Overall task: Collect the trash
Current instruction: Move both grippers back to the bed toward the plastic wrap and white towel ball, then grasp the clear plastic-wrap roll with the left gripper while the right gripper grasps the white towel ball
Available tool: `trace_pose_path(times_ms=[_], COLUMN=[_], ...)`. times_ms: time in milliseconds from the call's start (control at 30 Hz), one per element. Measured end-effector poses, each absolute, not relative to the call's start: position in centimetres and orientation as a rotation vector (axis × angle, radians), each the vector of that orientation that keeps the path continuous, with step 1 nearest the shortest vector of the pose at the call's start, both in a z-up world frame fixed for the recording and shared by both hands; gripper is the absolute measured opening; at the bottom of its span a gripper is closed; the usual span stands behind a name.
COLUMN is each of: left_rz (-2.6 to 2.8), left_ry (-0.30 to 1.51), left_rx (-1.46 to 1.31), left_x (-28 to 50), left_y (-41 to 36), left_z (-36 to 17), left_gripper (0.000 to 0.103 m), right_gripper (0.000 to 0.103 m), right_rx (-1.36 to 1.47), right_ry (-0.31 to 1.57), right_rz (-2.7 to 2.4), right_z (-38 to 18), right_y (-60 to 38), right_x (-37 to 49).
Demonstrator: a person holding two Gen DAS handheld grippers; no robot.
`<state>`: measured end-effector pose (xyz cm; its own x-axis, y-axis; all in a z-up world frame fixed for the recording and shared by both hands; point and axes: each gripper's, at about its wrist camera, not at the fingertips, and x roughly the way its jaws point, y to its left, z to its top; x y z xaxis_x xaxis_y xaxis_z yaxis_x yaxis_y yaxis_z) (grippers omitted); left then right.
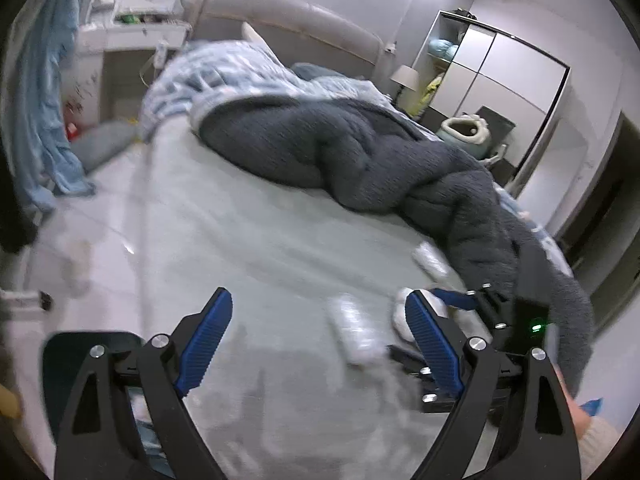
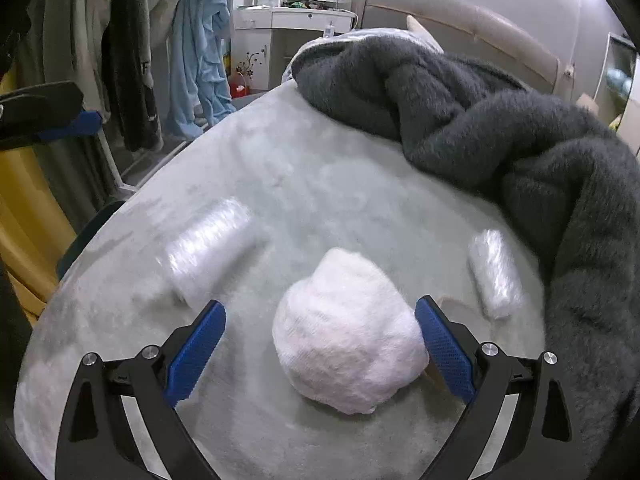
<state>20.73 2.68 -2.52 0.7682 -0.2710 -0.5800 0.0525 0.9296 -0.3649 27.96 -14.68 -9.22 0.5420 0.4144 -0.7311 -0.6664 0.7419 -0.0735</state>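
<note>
Cool ceiling glare — motion blur, fisheye-dark edges

The bed sheet (image 2: 320, 184) is pale grey-green. On it lie a white fluffy wad (image 2: 348, 332) and 2 clear, shiny plastic wraps (image 2: 212, 244), left and right. The far blanket (image 2: 500, 120) is dark charcoal; the quilt (image 1: 224, 76) is blue-and-white checked.

Left gripper (image 1: 320, 344) and right gripper (image 2: 320, 344): black angular linkage arms, silver round screws at pivots, ribbed blue pads (image 2: 196, 354). Green indicator light at 3 o'clock in left view.
</note>
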Motion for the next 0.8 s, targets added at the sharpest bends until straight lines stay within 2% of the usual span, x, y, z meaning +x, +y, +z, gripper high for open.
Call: trace_pose_path(times_ms=[33, 100, 133, 300, 367, 700, 800], left_rz=[-0.187, -0.197, -0.198, -0.2, -0.202, -0.123, -0.102], left_ry=[0.681, 0.697, 0.703, 0.741, 0.758, 0.842, 0.861], left_rx=[-0.349, -0.35, -0.344, -0.336, -0.332, -0.288, -0.305], left_x=[20.9, 21.3, 21.6, 22.7, 23.0, 24.8, 25.3], left_y=[2.4, 1.6, 1.1, -0.8, -1.4, -3.5, -3.8], left_z=[-2.8, -3.3, -3.5, -4.7, -5.4, -8.1, -8.8], left_gripper=[0.089, 0.085, 0.085, 0.079, 0.075, 0.07, 0.063], right_gripper=[0.08, 0.071, 0.063, 0.043, 0.042, 0.042, 0.042], right_rx=[-0.356, -0.353, -0.343, -0.326, -0.322, -0.188, -0.14], right_ry=[0.761, 0.765, 0.765, 0.749, 0.73, 0.693, 0.716], right_rz=[0.659, 0.638, 0.635, 0.607, 0.609, 0.622, 0.64], right_z=[-9.4, -9.5, -9.5, -8.8, -8.4, -5.7, -6.1], right_y=[-14.9, -15.3, -15.5, -16.9, -17.4, -20.6, -21.4], right_x=[28.0, 28.2, 28.4, 28.7, 27.9, 26.1, 25.7])
